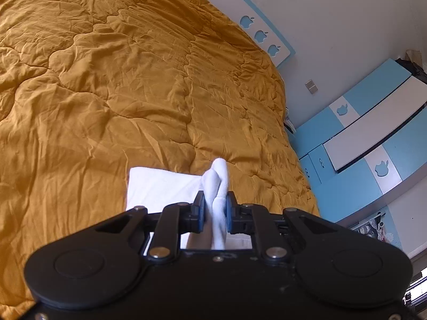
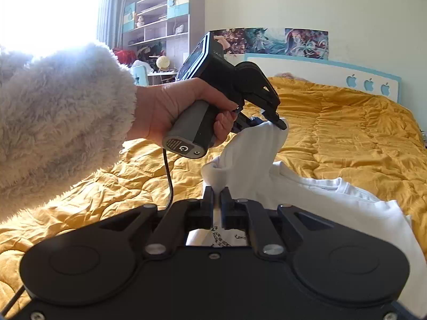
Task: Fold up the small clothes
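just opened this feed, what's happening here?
A person is folding a white cotton garment on a bed covered by a mustard-yellow quilt. Each hand holds a black two-finger claw tool. The left claw is shut on a bunched edge of the fabric, lifted off the bed. The right claw is shut on another part of the same edge. The rest of the garment lies on the quilt.

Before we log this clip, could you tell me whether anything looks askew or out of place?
Nothing stands out. Both the left gripper and right gripper pinch the white garment above the wrinkled yellow quilt; its bunching suits mid-fold.
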`<action>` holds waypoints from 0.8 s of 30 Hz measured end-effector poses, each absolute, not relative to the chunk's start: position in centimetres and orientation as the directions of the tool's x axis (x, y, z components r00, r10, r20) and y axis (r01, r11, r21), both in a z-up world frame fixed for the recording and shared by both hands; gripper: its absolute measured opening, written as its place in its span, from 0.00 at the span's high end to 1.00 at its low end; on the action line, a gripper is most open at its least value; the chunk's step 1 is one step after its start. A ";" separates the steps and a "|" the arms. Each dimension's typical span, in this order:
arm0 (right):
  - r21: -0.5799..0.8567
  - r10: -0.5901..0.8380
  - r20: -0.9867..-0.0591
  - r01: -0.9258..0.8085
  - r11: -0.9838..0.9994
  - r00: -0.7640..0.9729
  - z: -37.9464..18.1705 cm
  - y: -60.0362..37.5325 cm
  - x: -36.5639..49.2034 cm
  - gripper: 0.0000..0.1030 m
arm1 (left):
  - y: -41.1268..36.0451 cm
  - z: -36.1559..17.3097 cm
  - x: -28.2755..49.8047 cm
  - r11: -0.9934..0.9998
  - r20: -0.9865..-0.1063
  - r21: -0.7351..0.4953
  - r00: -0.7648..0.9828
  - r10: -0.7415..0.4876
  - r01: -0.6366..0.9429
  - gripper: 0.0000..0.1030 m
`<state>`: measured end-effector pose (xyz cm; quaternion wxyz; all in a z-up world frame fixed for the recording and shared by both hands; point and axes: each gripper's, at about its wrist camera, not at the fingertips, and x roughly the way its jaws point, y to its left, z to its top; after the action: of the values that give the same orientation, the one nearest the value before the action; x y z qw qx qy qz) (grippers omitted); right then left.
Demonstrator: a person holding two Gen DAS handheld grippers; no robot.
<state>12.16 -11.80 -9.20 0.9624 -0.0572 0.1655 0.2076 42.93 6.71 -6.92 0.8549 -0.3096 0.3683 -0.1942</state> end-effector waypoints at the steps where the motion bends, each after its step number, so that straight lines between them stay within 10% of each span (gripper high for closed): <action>1: -0.036 0.373 -0.337 -0.408 0.912 0.865 -9.1 -12.6 12.0 0.95 | 5.7 -6.8 43.2 0.739 -0.514 -0.665 0.653 -0.556 0.105 0.88; 24: 0.179 0.124 -0.320 -0.069 0.981 0.939 -12.1 -30.7 11.5 0.95 | -17.1 -9.3 45.7 0.786 -0.575 -0.593 0.592 -0.565 0.174 0.88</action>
<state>11.54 -30.69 -12.12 0.9812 0.0826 0.1674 0.0493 45.72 -17.15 -9.30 0.8576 -0.2460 0.3970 -0.2156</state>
